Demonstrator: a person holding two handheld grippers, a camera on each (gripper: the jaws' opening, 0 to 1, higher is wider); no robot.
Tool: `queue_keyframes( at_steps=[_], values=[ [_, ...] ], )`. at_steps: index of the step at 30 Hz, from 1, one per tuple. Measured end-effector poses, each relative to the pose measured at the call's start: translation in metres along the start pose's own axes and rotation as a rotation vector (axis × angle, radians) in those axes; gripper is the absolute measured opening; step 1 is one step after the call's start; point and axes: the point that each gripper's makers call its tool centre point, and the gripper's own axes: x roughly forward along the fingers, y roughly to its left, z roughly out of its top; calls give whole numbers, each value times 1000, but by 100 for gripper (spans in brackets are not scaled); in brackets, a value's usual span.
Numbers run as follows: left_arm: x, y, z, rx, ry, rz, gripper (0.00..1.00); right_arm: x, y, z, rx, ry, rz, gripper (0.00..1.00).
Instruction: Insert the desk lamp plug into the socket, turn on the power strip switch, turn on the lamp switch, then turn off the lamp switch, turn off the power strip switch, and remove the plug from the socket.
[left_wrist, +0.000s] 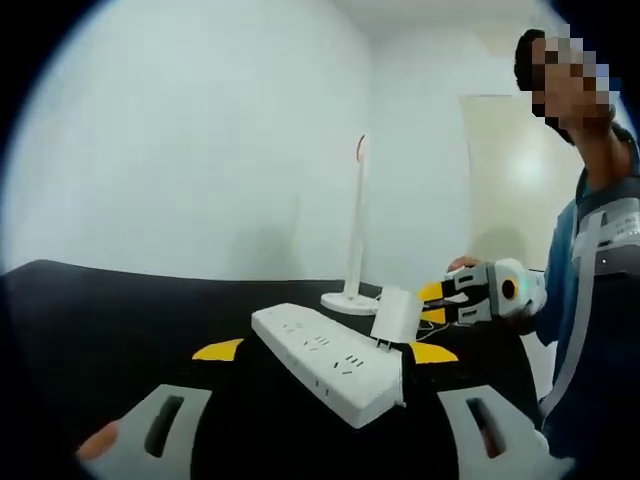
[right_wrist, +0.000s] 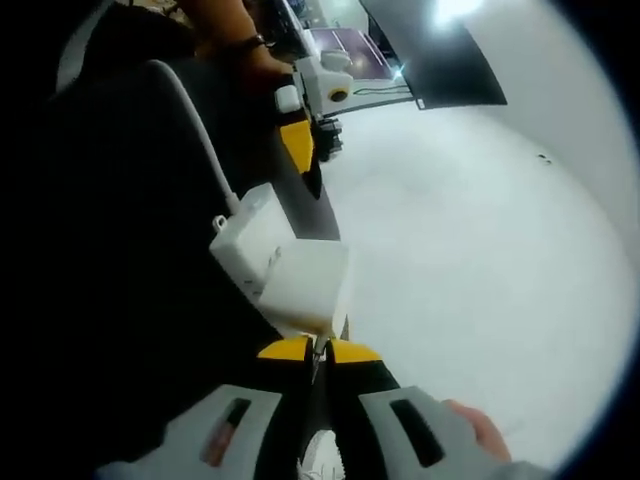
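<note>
I read this as the plug step: either the insertion at the start or the removal at the end, and I cannot tell which. In the left gripper view the white power strip (left_wrist: 325, 360) lies on the dark table (left_wrist: 90, 330), with the desk lamp (left_wrist: 354, 240) standing at its far end. My right gripper (left_wrist: 440, 303) comes in from the right, clenched on the white plug adapter (left_wrist: 394, 316), which sits at the strip's top face near its right end; whether the prongs are seated I cannot see. My left gripper (left_wrist: 322, 352) hangs released, its jaws wide either side of the strip's near end. In the right gripper view the jaws pinch together just under the adapter (right_wrist: 300, 285). Next I'd want the left steadying the strip while the right moves the plug straight along the prongs.
</note>
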Motion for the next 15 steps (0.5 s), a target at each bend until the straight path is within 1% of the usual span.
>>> queue_keyframes(
  at_steps=[1, 3, 5, 6, 8, 10, 13, 15],
  values=[
    [1, -1, 3, -2, -5, -1, 53, 0, -1, 0, 1, 0, -3, 8],
    [3, -7, 10, -2, -29, -9, 51, 0, 0, -1, 6, 1, -4, 8],
    [5, -15, 18, 1, -59, -20, 47, 0, 0, -2, 6, 3, -6, 8],
    [6, -19, 20, 9, -63, -28, 45, 0, 0, -2, 6, 6, -6, 8],
    [8, -29, 22, 37, -47, -41, 37, 0, 1, -4, 3, 9, -8, 8],
    [10, -37, 25, 57, -31, -50, 26, 0, 2, -4, 1, 11, -7, 8],
    [14, -49, 33, 82, -37, -69, 17, 0, 3, -5, -5, 13, -7, 8],
    [18, -53, 35, 101, -26, -68, 9, 0, 3, -6, -9, 16, -7, 8]
  ],
)
